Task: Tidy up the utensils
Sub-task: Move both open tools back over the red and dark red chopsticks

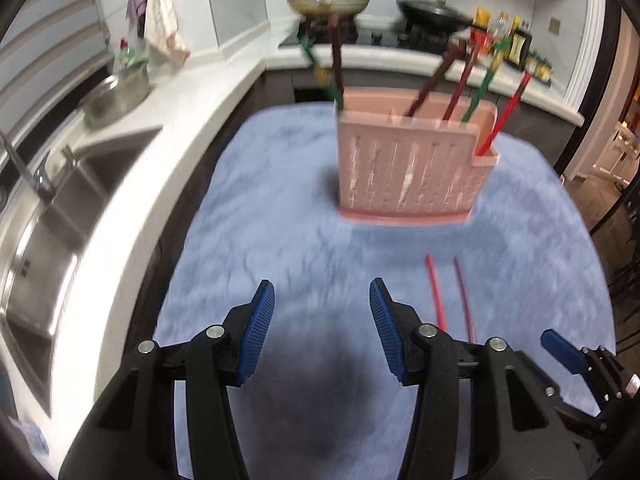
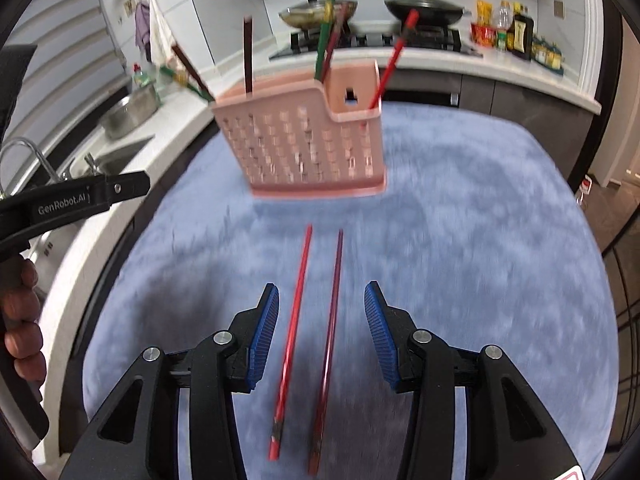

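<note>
A pink slotted utensil holder stands on the blue cloth with several red, green and dark chopsticks upright in it. Two loose chopsticks lie on the cloth in front of it: a bright red one and a dark red one. My right gripper is open and empty, above them with both sticks between its fingers. My left gripper is open and empty, left of the two sticks. The right gripper's blue fingertip shows in the left wrist view.
A blue cloth covers the table. A white counter with a steel sink and a metal bowl runs along the left. A stove with two pans and bottles stands at the back.
</note>
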`<state>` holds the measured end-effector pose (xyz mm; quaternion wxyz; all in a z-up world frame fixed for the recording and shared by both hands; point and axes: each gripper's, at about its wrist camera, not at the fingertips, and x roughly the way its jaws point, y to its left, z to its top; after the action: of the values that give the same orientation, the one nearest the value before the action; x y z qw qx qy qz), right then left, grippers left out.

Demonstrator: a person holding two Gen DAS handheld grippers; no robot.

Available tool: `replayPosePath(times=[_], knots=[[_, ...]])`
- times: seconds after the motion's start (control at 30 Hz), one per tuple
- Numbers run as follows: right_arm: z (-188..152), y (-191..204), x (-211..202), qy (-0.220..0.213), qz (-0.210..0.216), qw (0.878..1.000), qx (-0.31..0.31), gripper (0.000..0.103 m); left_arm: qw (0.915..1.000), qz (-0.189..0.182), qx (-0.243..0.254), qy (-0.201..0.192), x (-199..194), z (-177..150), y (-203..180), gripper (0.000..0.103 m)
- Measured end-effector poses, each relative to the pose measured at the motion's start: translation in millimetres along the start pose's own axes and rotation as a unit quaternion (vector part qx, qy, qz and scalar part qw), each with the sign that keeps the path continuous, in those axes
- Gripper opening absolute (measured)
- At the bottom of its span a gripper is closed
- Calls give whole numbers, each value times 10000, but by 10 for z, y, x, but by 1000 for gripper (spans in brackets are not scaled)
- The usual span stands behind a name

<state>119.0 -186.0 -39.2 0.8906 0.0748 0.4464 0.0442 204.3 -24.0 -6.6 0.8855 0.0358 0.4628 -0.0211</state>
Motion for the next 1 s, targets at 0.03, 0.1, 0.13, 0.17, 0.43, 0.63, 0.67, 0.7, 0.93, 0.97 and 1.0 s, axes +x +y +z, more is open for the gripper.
replayPosePath(times=[0.03,0.1,0.13,0.17,0.43,0.63,0.67,0.7,0.93,0.97,1.0], knots=[[-51,-11,11,60,2,10000,14,44,10000,20,-10,92,33,-82,14,48],[-203,-18,39,191,-20,9998,24,44,9996,50,-13,276,99,-239,34,51],[-257,-22,49,236,-40,9997,28,44,9994,58,-18,339,118,-300,33,52],[-305,-27,60,272,-50,9996,31,44,9991,74,-19,410,145,-368,36,52],[-711,8,105,532,-196,9983,-88,44,9968,133,-122,782,258,-692,110,58],[-874,7,145,677,-170,9976,-41,44,9945,8,-109,1038,294,-885,72,58],[-888,16,145,680,-162,9975,-47,44,9942,-9,-97,1073,300,-910,60,58],[-903,29,147,681,-154,9975,-57,44,9939,-23,-79,1095,304,-927,45,58],[-978,86,169,751,-114,9970,-139,42,9933,-77,40,1150,302,-998,-35,59],[-989,90,174,761,-114,9969,-147,41,9932,-79,44,1156,303,-1005,-39,59],[-994,91,175,767,-112,9969,-151,41,9931,-83,47,1166,308,-1009,-42,59]])
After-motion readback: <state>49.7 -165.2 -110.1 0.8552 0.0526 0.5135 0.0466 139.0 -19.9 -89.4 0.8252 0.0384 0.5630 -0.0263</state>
